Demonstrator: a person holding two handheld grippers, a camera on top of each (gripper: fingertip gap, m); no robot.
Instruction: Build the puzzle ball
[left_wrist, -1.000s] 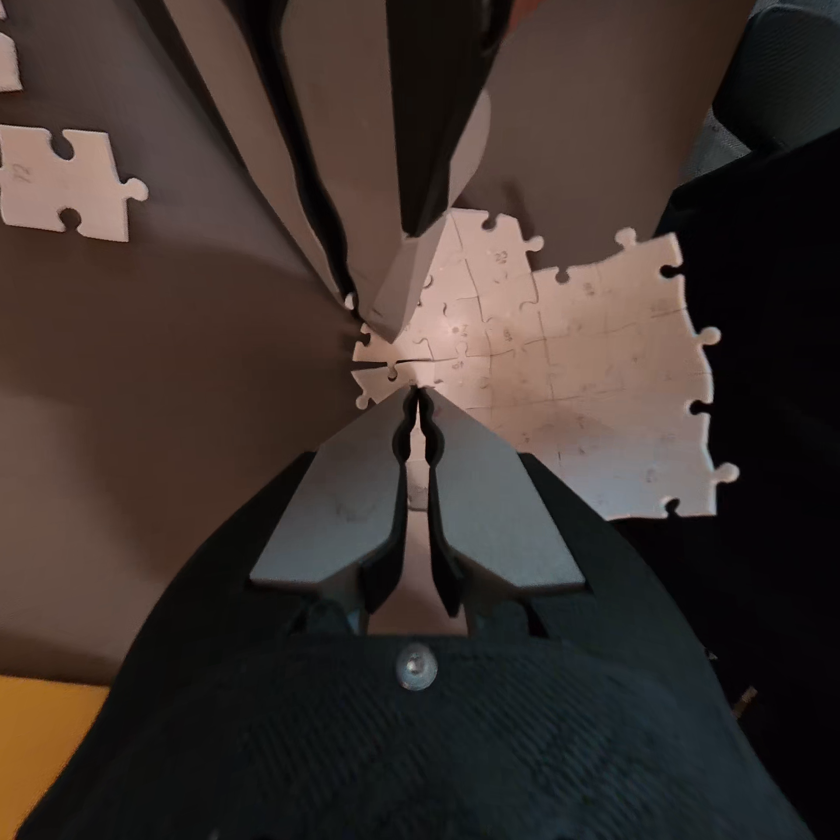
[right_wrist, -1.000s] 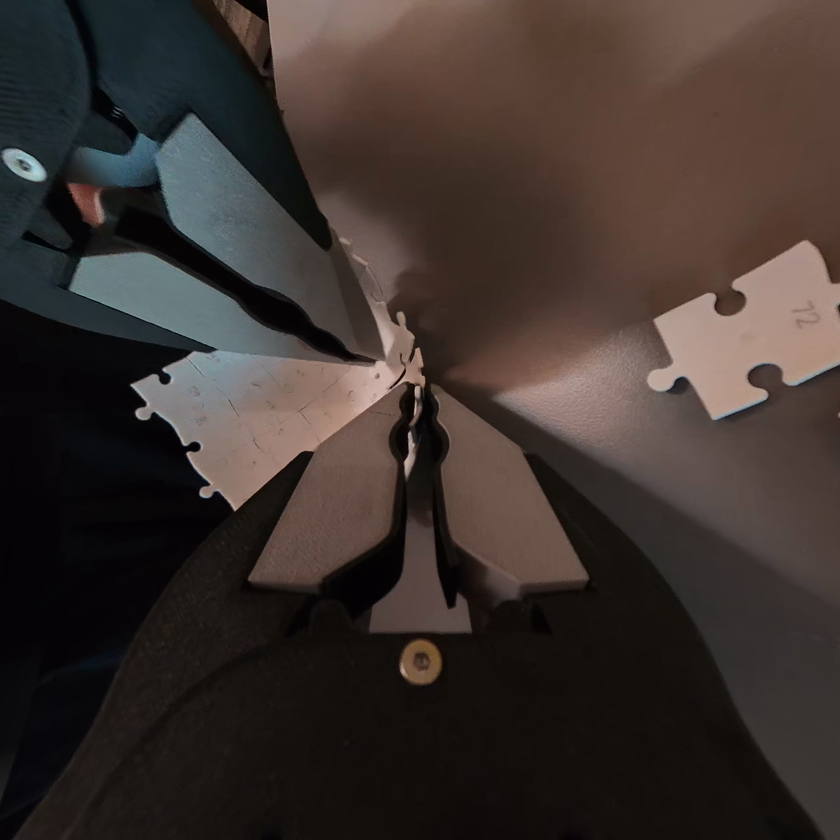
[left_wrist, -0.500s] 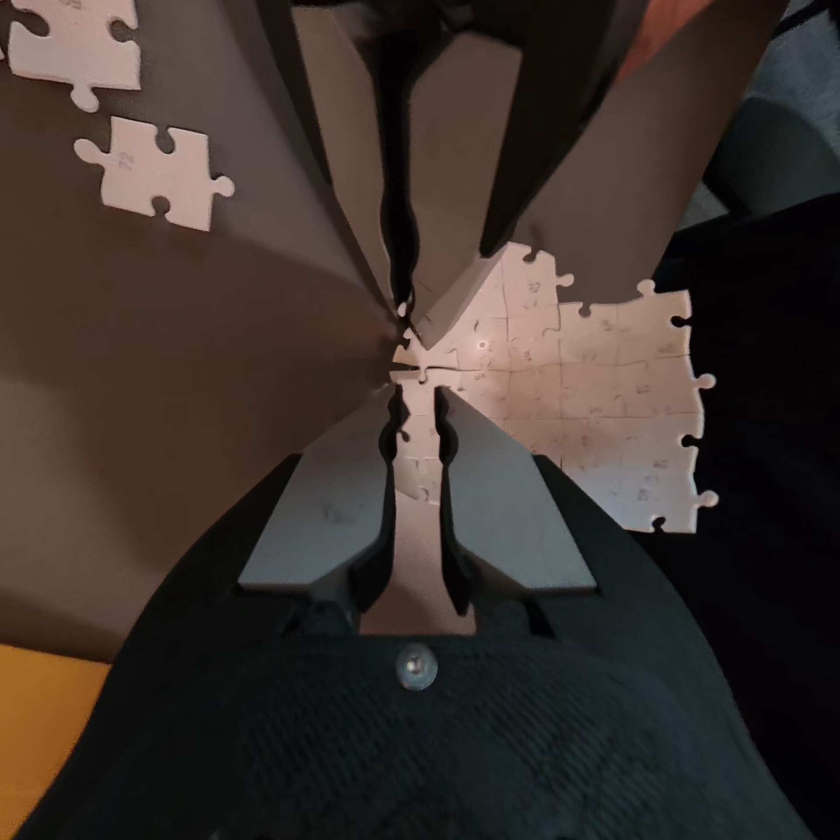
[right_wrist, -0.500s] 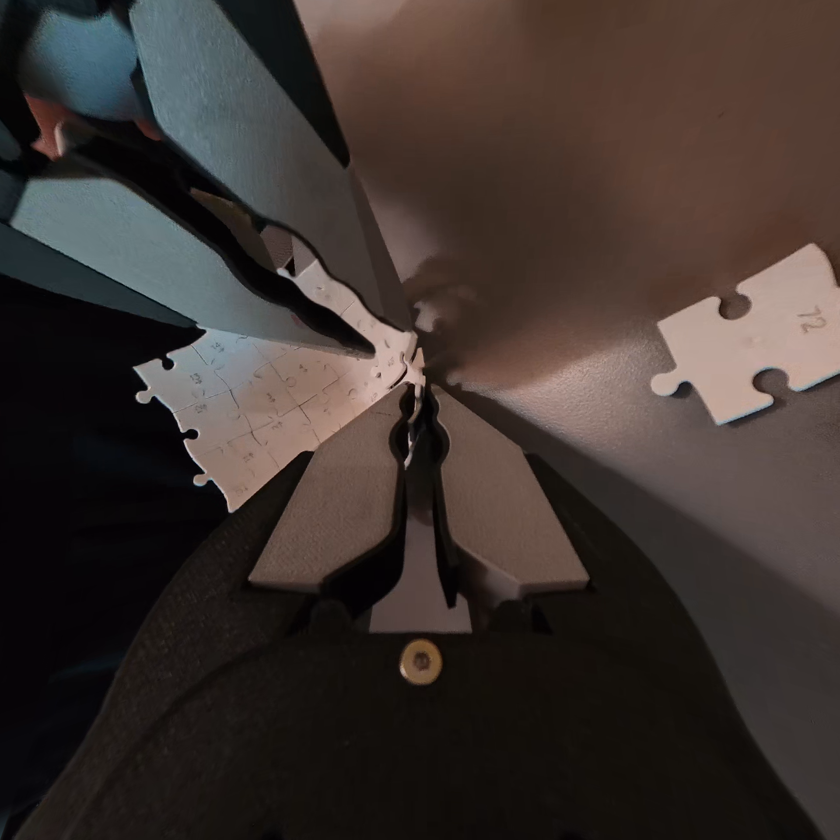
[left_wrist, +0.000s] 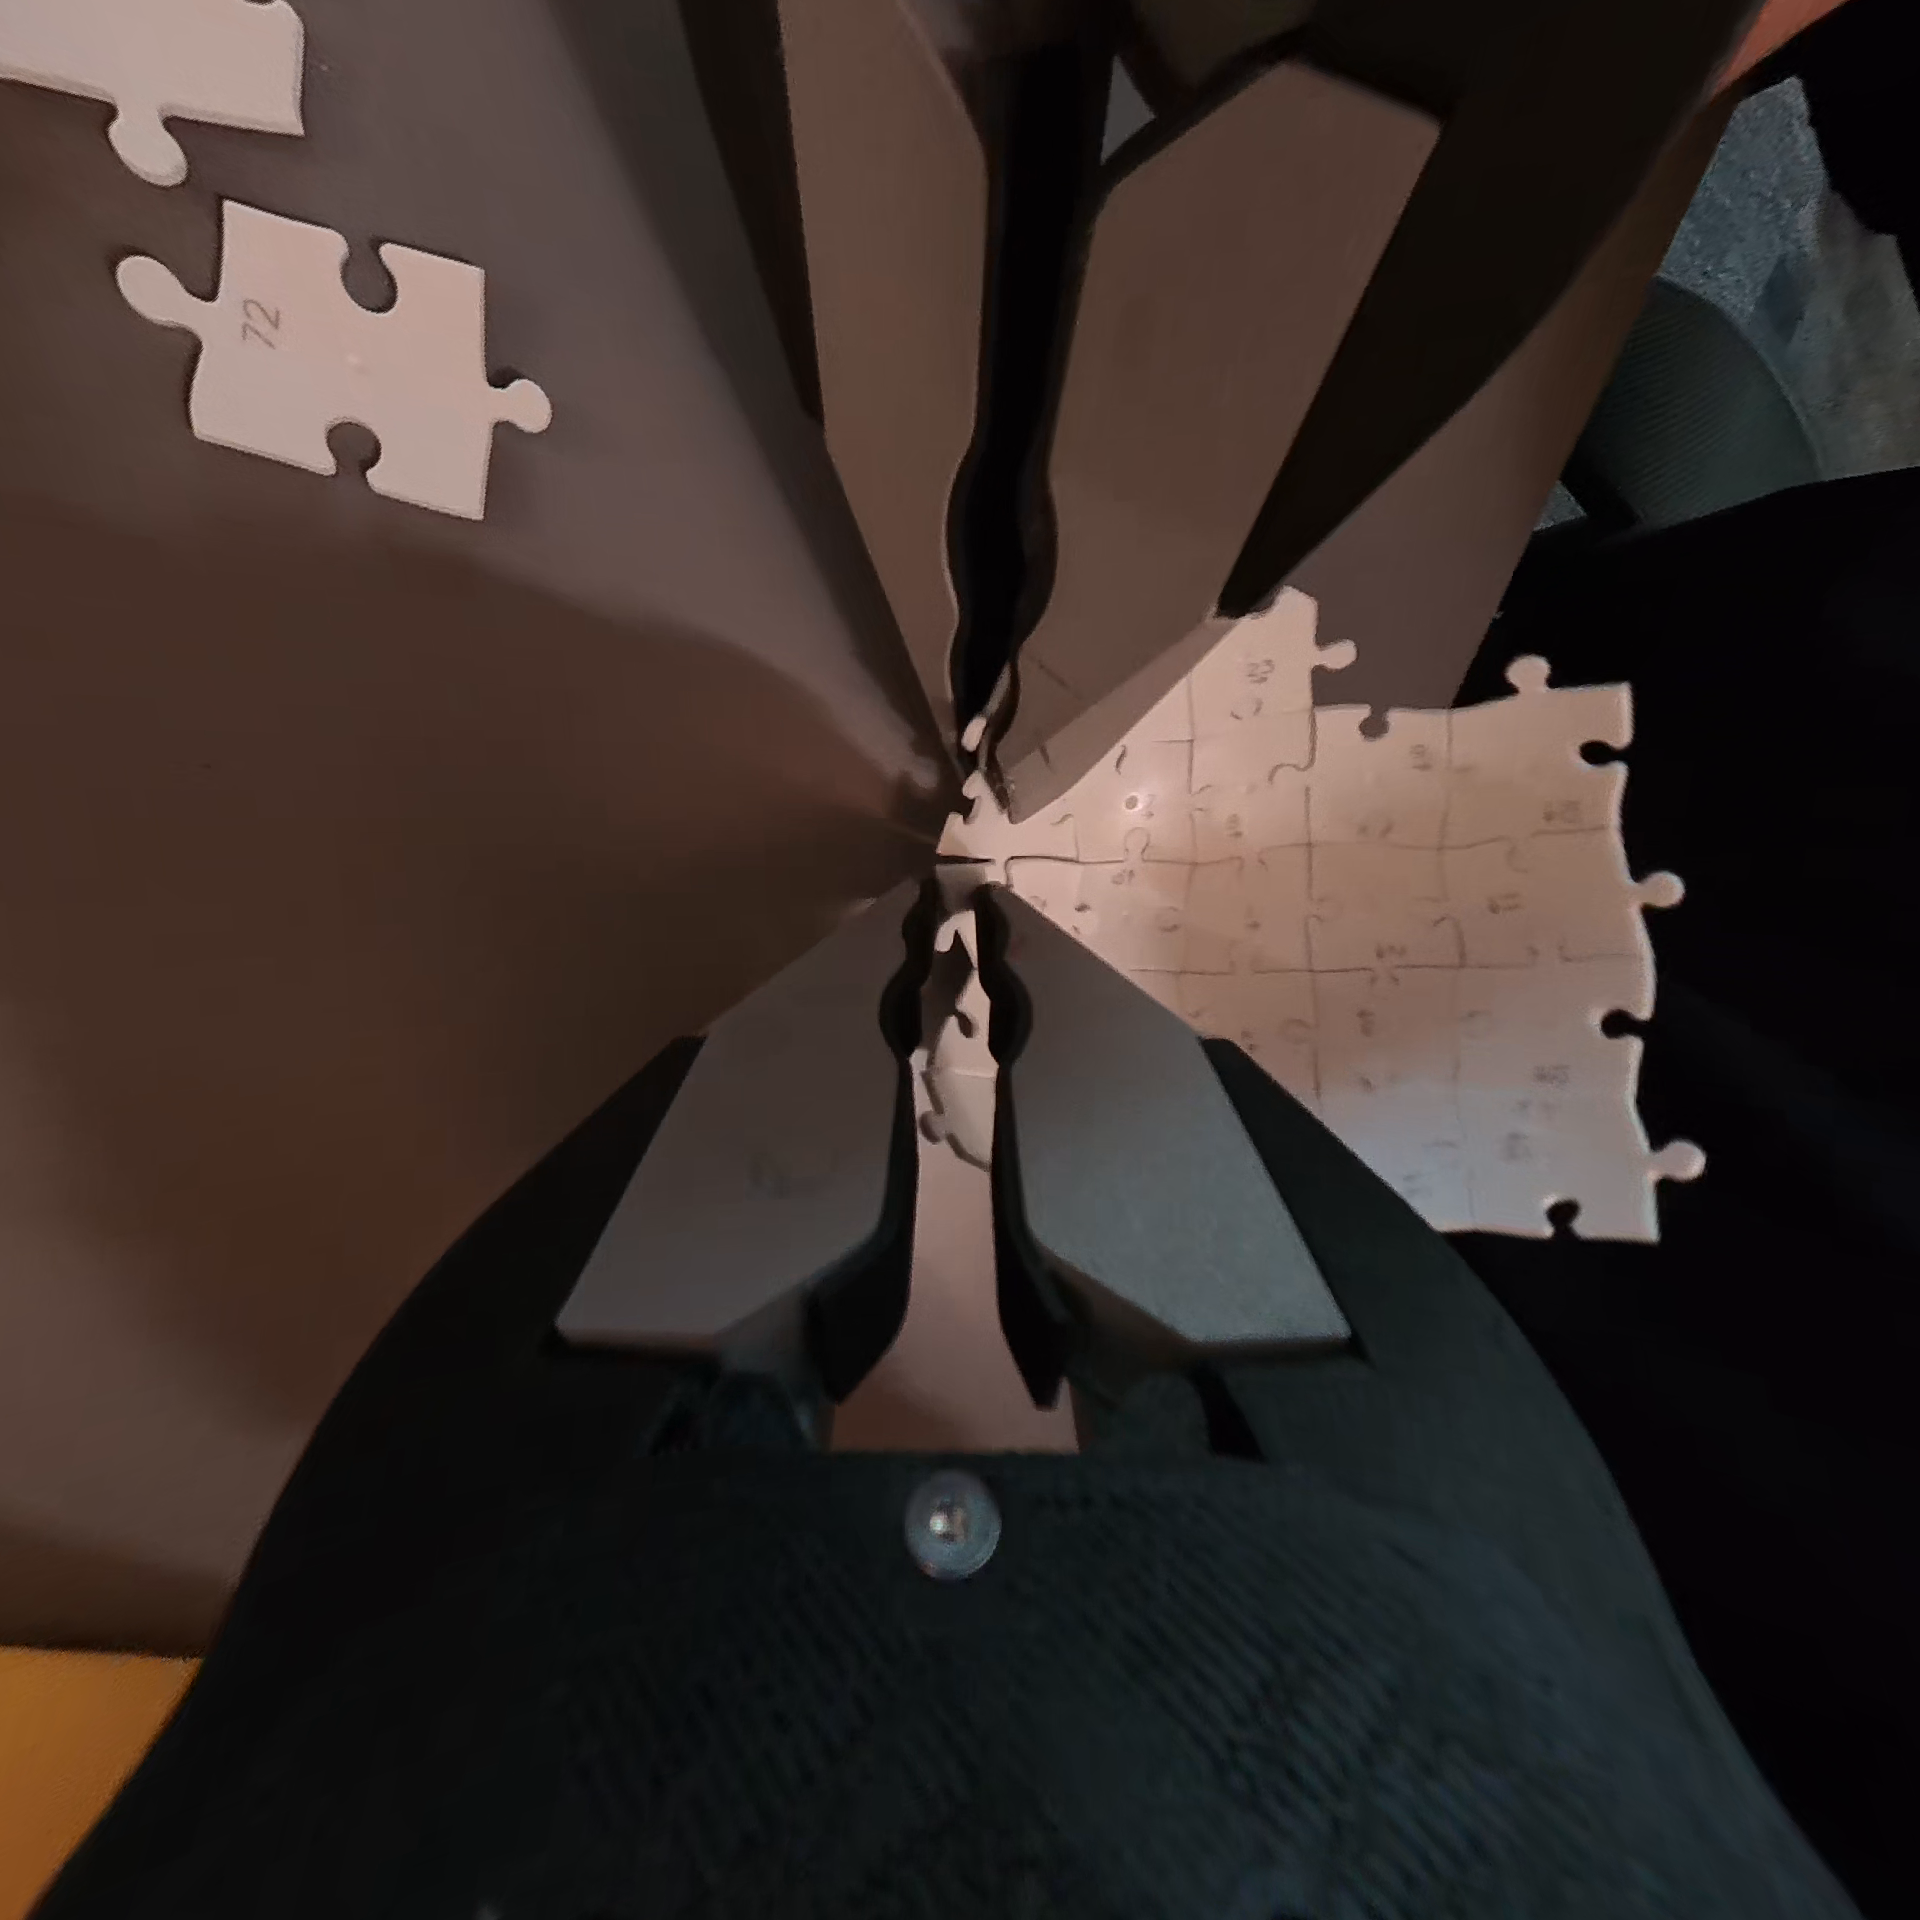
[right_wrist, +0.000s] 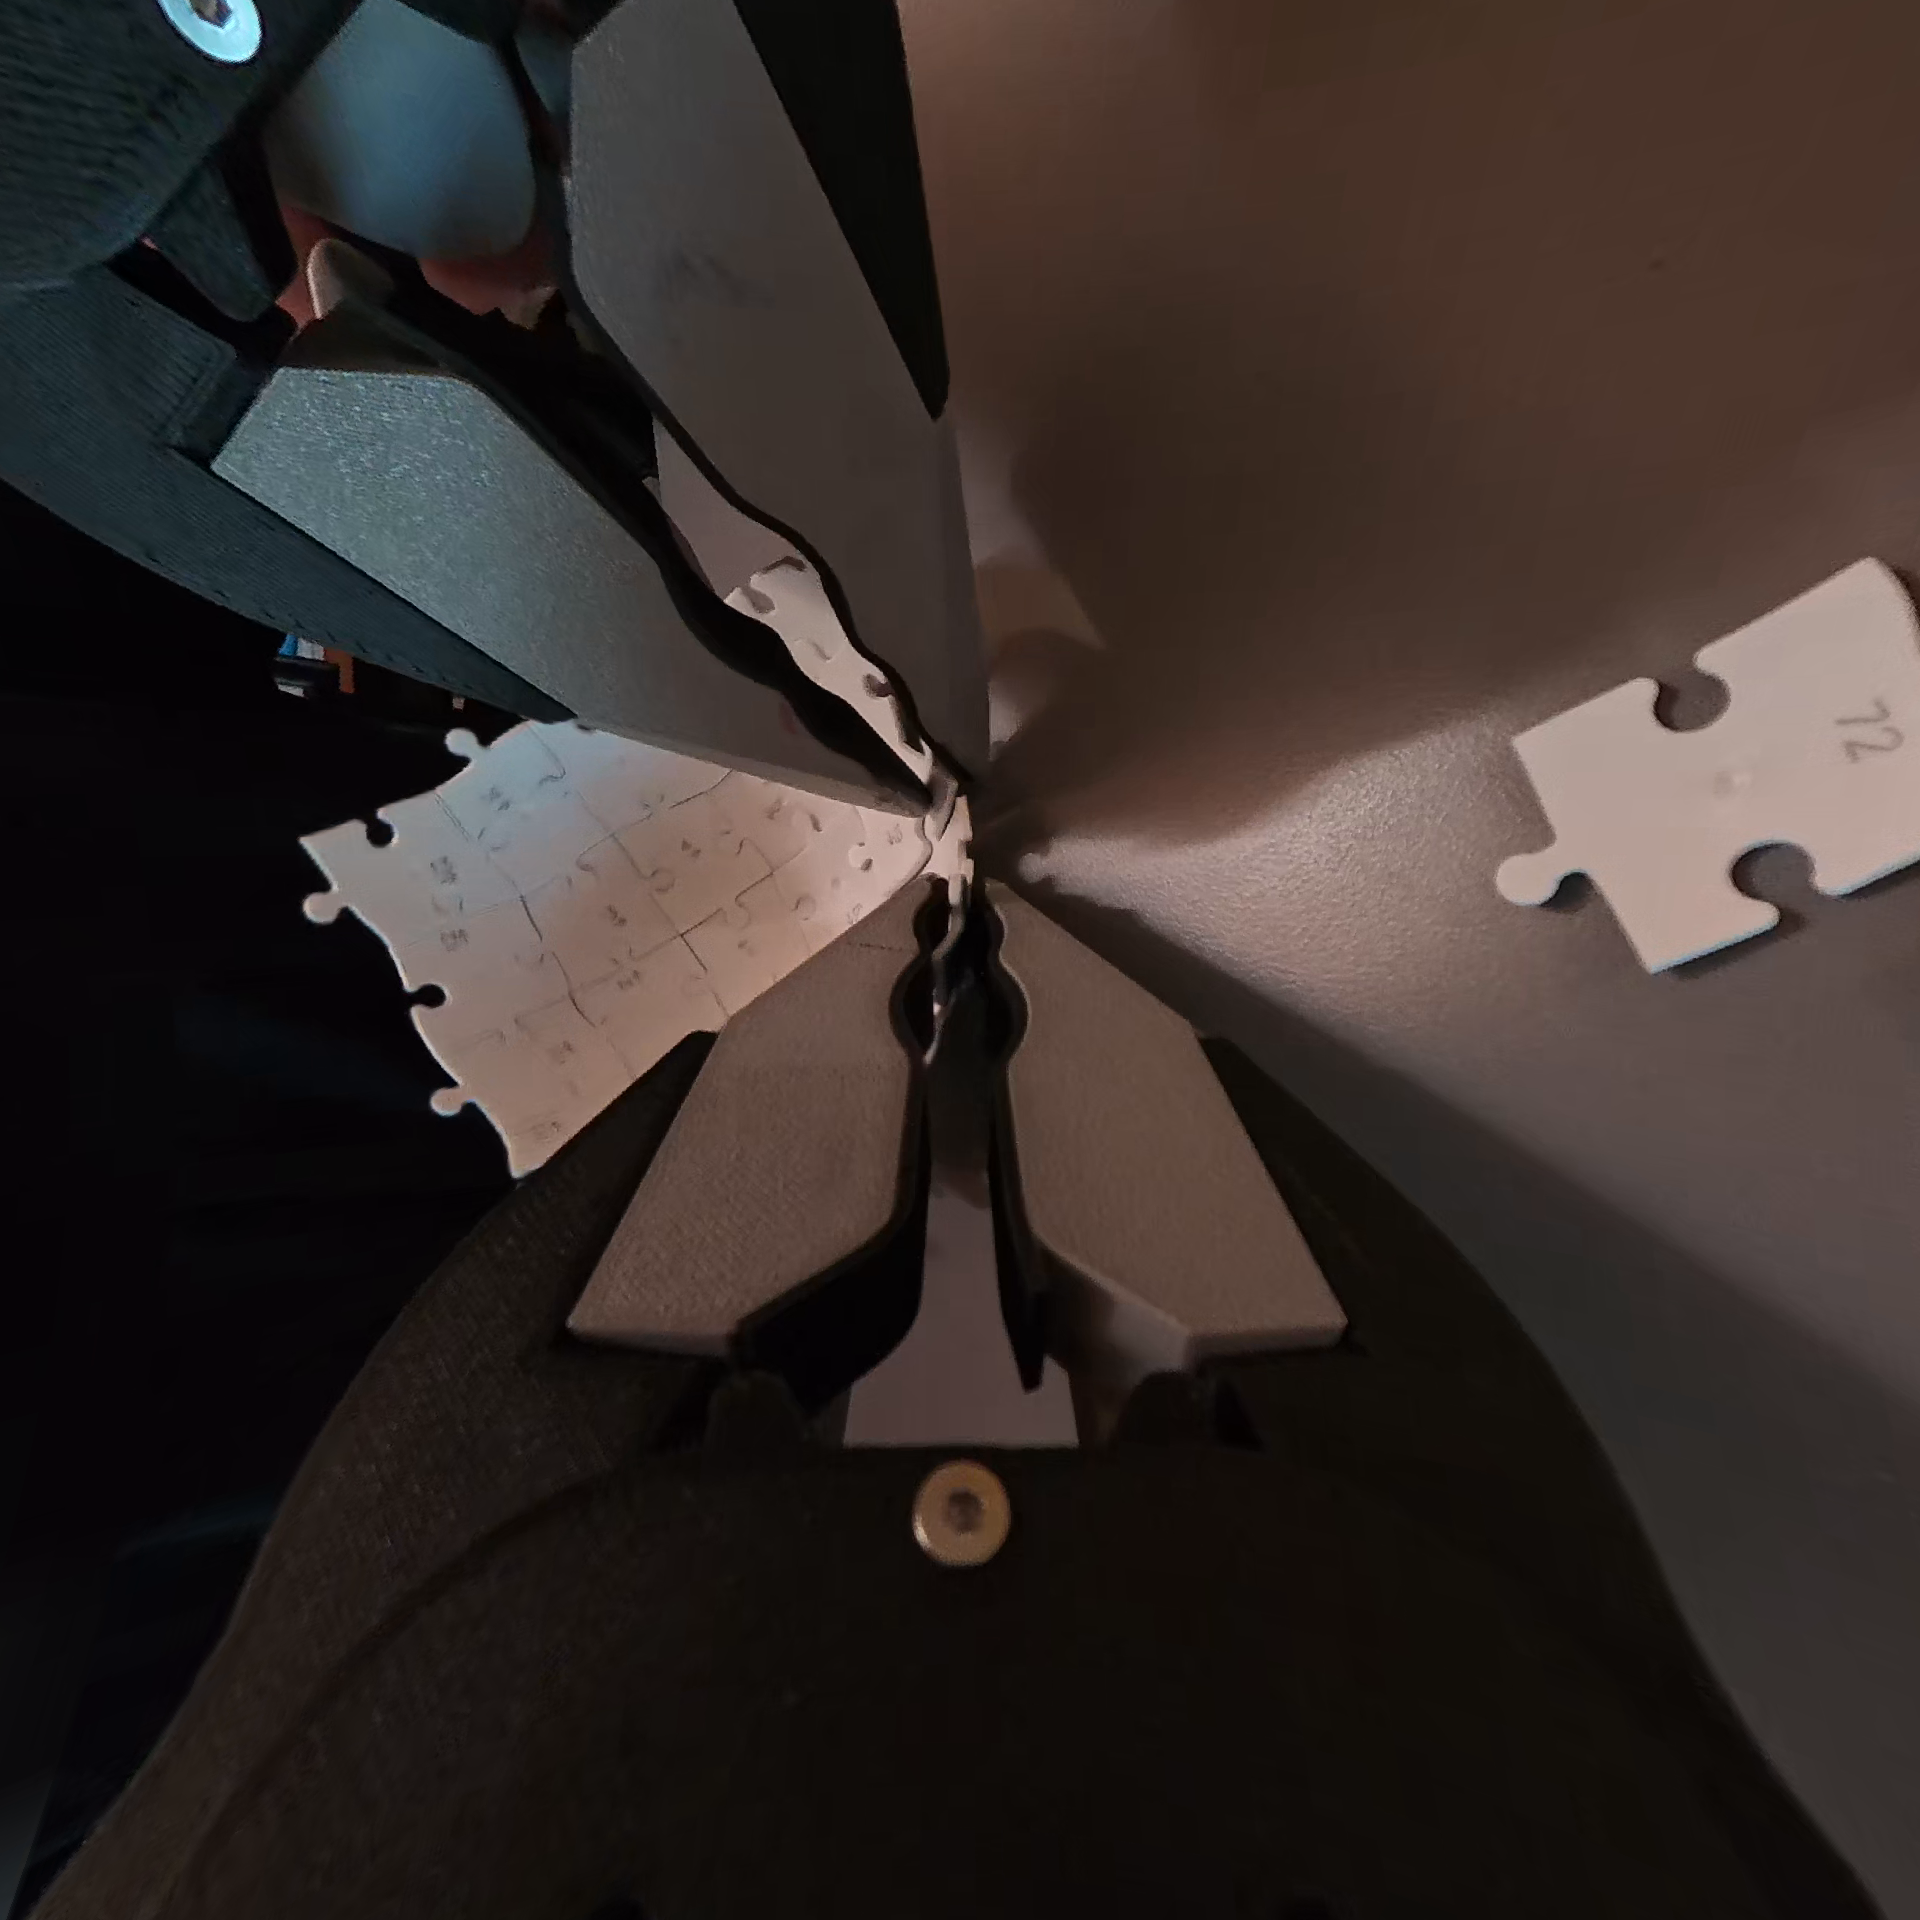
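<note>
Left tongs stand narrowly apart astride the edge of the assembled panel, centre-right of frame, overhanging the table edge. Right tongs are pinched on a puzzle piece at the seam. Risk: tabs misalign and pressing buckles the unsupported panel, popping joints. Loose piece upper left, well apart; open table on that side, dark drop-off on the right.

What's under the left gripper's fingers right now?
Under the left gripper: the assembled puzzle sheet's left edge, seen through its finger gap. What lies beneath the fingers themselves is covered.
</note>
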